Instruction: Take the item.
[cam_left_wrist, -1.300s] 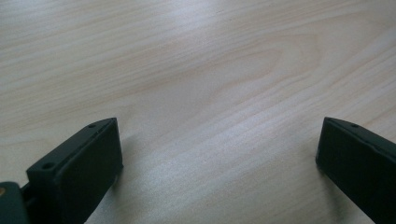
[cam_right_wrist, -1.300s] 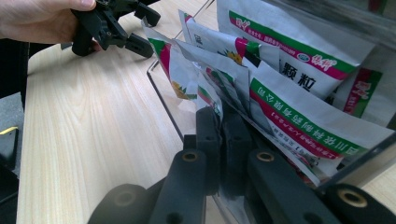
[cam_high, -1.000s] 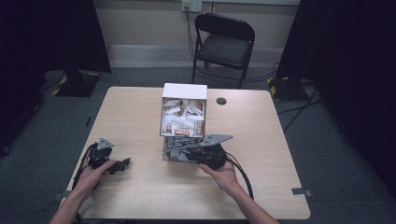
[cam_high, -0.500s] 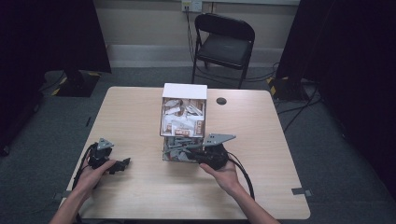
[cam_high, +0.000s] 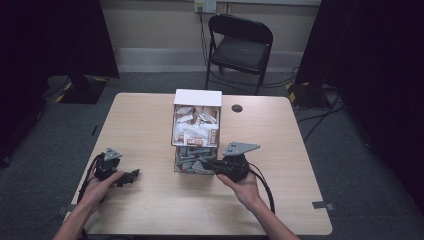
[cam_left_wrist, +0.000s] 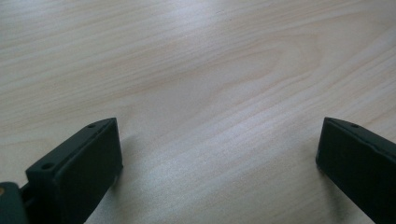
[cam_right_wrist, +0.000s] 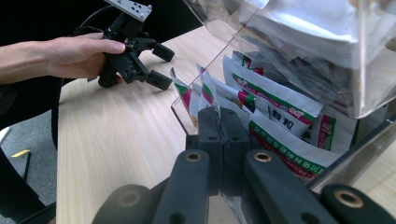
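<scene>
A clear dispenser box (cam_high: 196, 131) with a white top stands mid-table, full of white sachets with red and green print. More sachets (cam_right_wrist: 275, 112) lie in its open bottom tray (cam_high: 192, 160). My right gripper (cam_high: 207, 164) reaches into that tray from the right. In the right gripper view its jaws (cam_right_wrist: 222, 114) are pressed together, pinching the thin edge of a white and green sachet (cam_right_wrist: 205, 93). My left gripper (cam_high: 134, 175) rests low at the table's front left, held by a hand. Its jaws (cam_left_wrist: 219, 149) stand wide apart over bare wood with nothing between them. It also appears in the right gripper view (cam_right_wrist: 161, 65).
The light wooden table (cam_high: 150, 125) has a small black round cap (cam_high: 237, 108) behind the box on the right. A black folding chair (cam_high: 240, 47) stands beyond the far edge. Cables trail from both grippers toward the front edge.
</scene>
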